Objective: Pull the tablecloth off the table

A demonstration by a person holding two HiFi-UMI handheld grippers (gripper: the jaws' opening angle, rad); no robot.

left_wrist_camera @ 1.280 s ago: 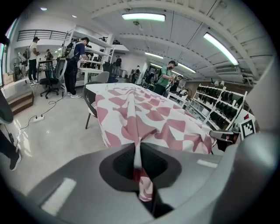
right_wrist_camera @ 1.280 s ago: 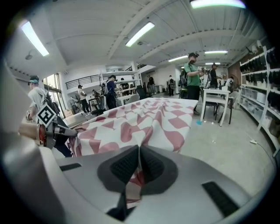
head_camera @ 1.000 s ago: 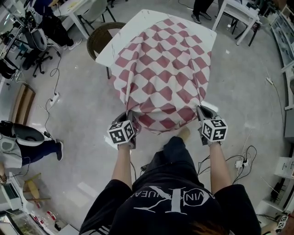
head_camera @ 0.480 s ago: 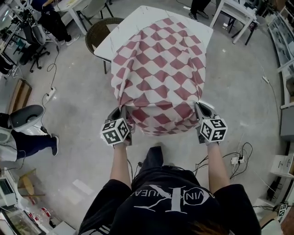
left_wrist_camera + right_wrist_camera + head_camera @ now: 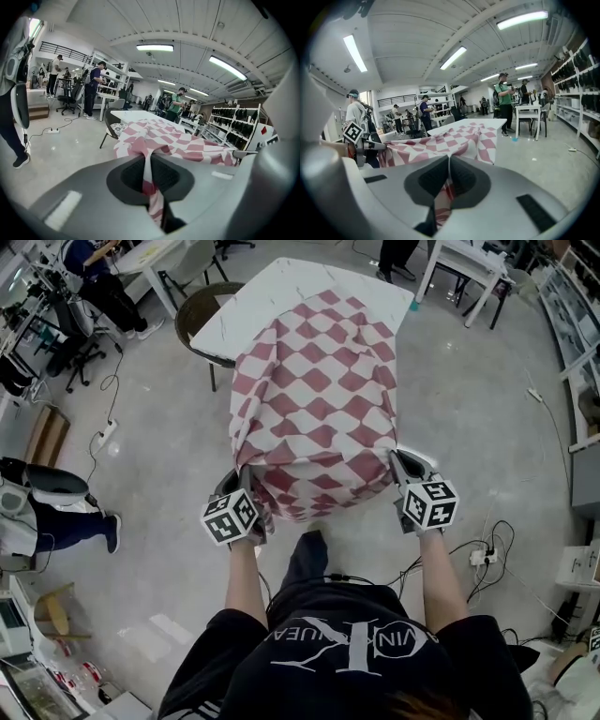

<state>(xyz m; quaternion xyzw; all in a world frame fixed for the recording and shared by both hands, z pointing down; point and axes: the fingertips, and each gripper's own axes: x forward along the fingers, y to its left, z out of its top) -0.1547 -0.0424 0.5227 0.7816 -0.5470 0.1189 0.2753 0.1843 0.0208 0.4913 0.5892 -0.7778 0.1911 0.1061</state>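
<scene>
The tablecloth (image 5: pixel 314 399) stretches from the table (image 5: pixel 267 301) toward the near side, a chair (image 5: pixel 197 315) left of the table.

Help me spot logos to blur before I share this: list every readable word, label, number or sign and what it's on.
"VIN" and "UEA", either side of a big monogram: black shirt, seen upside down; the rest is lost in folds.
Marker cubes on left gripper and right gripper: square patterns only, no letters.
The tablecloth: checks, no text.
Background shelves: labels too small to read.
</scene>
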